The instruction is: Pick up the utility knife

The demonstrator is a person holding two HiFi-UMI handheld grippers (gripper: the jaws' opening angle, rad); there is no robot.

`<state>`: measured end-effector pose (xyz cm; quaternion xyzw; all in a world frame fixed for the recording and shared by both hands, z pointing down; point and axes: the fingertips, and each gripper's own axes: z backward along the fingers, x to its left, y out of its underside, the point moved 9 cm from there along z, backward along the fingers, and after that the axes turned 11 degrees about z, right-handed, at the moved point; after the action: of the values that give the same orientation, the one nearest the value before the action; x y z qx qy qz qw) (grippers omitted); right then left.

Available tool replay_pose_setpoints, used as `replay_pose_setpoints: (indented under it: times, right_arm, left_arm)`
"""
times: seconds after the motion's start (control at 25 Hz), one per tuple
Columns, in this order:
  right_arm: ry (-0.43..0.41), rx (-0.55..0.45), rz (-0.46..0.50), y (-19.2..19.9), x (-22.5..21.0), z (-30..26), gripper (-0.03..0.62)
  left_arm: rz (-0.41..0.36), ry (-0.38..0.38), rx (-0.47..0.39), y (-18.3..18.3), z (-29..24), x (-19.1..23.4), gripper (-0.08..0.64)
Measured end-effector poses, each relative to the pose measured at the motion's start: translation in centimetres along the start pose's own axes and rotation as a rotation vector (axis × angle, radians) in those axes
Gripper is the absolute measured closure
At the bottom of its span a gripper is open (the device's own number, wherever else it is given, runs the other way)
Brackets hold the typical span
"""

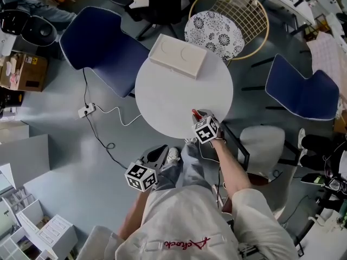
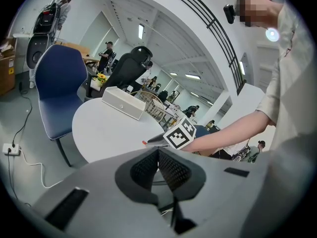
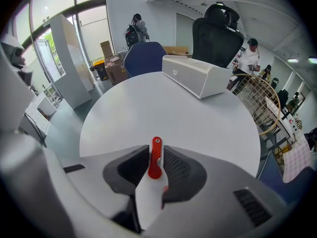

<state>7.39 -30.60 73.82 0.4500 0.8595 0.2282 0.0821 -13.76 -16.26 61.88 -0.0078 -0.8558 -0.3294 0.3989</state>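
Note:
The utility knife [image 3: 156,157], white with a red tip, stands between the jaws of my right gripper [image 3: 154,150], which is shut on it. From the head view, that gripper [image 1: 201,114] hovers over the near right edge of the round white table [image 1: 162,102], and the knife's red tip [image 1: 194,112] pokes out past the fingers. My left gripper [image 1: 160,153] hangs below the table's near edge, beside the person's leg. Its pads meet with nothing between them [image 2: 158,151]. The left gripper view also catches the right gripper's marker cube [image 2: 179,134].
A white rectangular box [image 1: 178,56] lies at the table's far side. Blue chairs [image 1: 100,42] [image 1: 303,93] flank the table. A wire chair with a patterned cushion [image 1: 214,28] and a black office chair [image 1: 162,4] stand behind. A power strip [image 1: 85,111] with cable lies on the floor at left.

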Motion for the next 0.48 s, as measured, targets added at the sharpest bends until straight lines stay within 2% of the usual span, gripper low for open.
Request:
replay_pose_setpoints:
  times: [0.08, 0.48]
  right_arm:
    - [-0.001, 0.010, 0.007, -0.06, 0.12, -0.05, 0.521]
    - [0.014, 0.022, -0.012, -0.33, 0.28, -0.18, 0.526]
  left_arm:
    - [0.000, 0.003, -0.002, 0.04, -0.12, -0.11, 0.547]
    - [-0.007, -0.003, -0.005, 0.08, 0.62, -0.16, 0.548]
